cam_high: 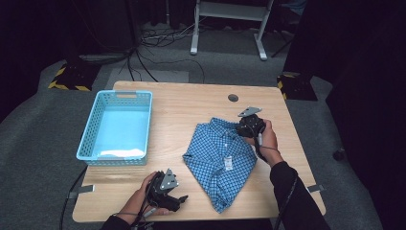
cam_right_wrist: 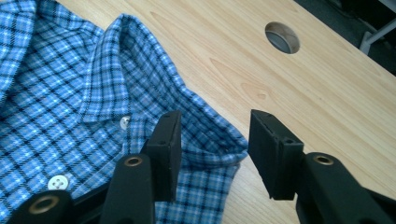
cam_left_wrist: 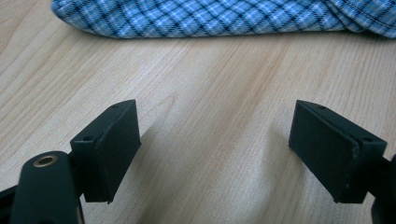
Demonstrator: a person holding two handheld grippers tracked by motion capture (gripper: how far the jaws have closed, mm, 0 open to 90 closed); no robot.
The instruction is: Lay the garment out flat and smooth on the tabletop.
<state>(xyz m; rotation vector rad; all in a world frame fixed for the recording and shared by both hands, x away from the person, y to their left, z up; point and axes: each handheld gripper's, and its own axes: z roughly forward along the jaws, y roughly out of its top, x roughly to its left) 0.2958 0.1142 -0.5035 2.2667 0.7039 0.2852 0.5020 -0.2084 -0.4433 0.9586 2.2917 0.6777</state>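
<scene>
A folded blue checked shirt lies on the wooden table, right of centre, its collar toward the far side. My right gripper hovers at the shirt's far right corner, open, its jaws straddling the shoulder fold beside the collar; one jaw is over the cloth, the other over bare wood. Near the table's front edge, left of the shirt, my left gripper stands open over bare wood. The shirt's edge lies beyond its jaws.
A light blue plastic basket stands on the left half of the table, with something white at its near end. A round cable hole sits near the far edge. Cables and a white stand are on the floor behind.
</scene>
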